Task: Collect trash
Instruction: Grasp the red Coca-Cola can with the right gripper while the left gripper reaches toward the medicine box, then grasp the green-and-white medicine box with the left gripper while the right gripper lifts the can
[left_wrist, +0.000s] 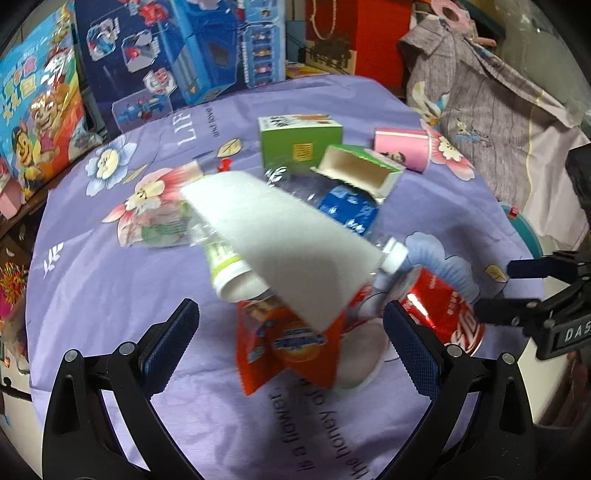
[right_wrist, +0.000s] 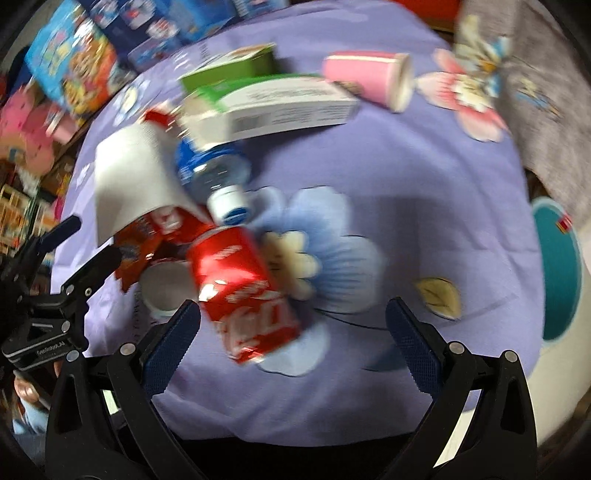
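Observation:
Trash lies in a heap on a purple flowered cloth. A white paper sheet covers an orange snack wrapper, a small white bottle and a clear plastic bottle with a blue label. A red soda can lies on its side. My left gripper stands open just before the wrapper. My right gripper is open, with the can lying between its fingers, close to the left one. Behind the heap are a green box, an open green-and-white carton and a pink cup.
Toy boxes line the far edge of the cloth. A grey garment is draped at the right. A teal round object sits at the right edge. The right wrist view is blurred.

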